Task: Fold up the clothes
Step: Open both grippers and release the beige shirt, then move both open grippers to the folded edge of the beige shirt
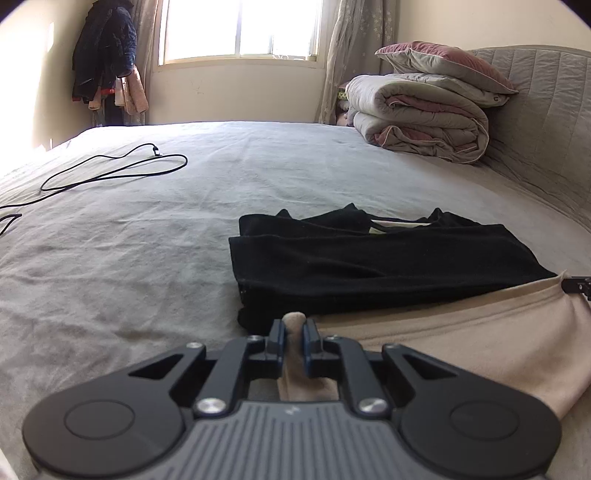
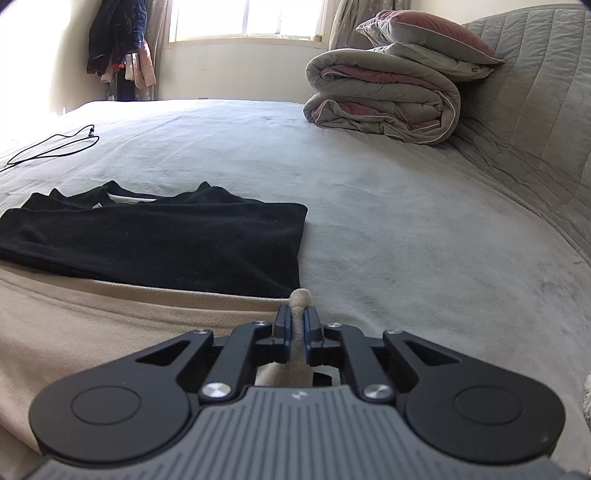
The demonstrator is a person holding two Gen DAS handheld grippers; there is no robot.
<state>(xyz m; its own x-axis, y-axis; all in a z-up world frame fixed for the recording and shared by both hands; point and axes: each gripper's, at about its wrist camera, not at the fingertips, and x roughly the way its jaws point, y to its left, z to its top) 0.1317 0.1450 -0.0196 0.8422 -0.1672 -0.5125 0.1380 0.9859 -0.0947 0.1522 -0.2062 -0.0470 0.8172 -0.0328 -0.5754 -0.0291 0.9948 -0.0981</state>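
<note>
A beige garment is stretched low over the bed between my two grippers. My left gripper is shut on its left corner, a nub of beige cloth poking up between the fingers. My right gripper is shut on the opposite corner in the same way; its tip shows at the right edge of the left wrist view. Just beyond the beige edge lies a folded black garment, flat on the grey bedsheet.
A folded grey and pink duvet with a pillow on top sits against the padded headboard. A black cable loops at the far left. Clothes hang by the window.
</note>
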